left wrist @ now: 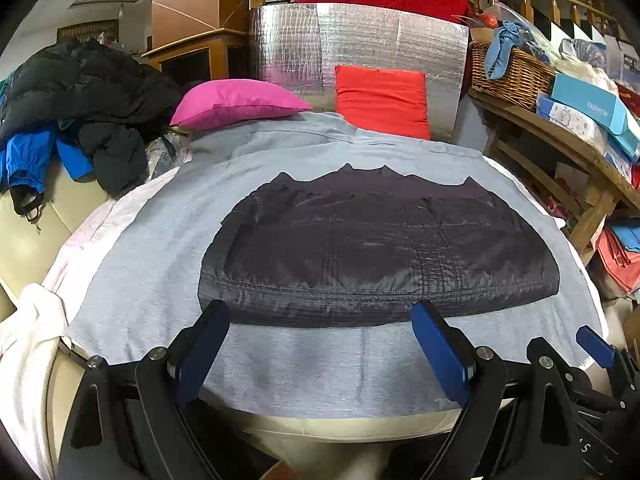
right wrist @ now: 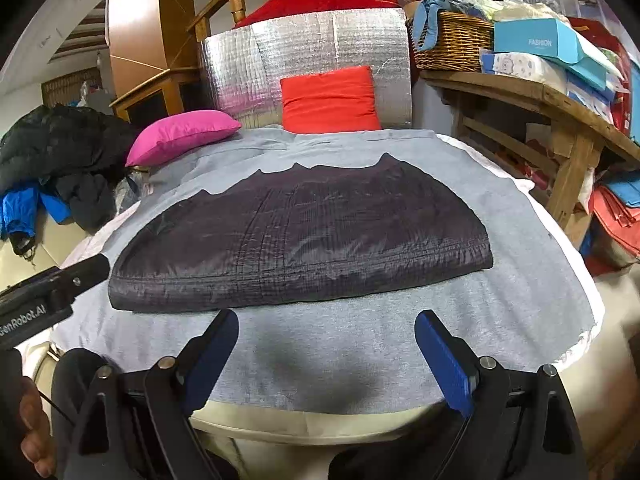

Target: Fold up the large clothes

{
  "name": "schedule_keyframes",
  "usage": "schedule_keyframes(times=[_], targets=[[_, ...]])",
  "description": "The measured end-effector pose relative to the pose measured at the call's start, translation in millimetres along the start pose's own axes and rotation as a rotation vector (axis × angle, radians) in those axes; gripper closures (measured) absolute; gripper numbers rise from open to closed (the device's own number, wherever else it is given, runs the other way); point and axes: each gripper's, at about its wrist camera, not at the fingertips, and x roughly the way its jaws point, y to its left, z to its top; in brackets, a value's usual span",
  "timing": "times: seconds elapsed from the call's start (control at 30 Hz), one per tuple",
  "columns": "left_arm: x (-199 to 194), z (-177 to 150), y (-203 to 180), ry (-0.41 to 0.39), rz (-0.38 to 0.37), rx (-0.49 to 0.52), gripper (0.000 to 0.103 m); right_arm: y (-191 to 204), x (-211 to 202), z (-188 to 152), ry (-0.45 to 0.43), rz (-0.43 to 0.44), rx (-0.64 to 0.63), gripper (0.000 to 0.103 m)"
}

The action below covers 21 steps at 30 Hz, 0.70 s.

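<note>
Garment: dark quilted garment [left wrist: 376, 256] lay folded on grey sheet [left wrist: 152, 264], long axis crosswise | Left gripper [left wrist: 324, 340]: fingers wide, empty, nearest the hem | Right gripper [right wrist: 326, 348]: fingers wide, empty, just short of it.

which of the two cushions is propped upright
The red cushion. It stands on edge against the silver foil panel, while the pink cushion lies flat at the far left corner of the grey sheet.
</note>
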Motion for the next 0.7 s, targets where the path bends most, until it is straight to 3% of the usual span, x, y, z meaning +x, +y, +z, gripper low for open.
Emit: schedule_keyframes(times=[0.33, 0.7], targets=[[-2, 1, -1, -0.012, 0.006, 0.006, 0.010, 11, -10, 3, -0.049, -0.010, -0.054, 0.011], [-1, 1, 0, -0.001, -0.027, -0.003, 0.003, 12, -10, 3, -0.049, -0.011, -0.063, 0.011]])
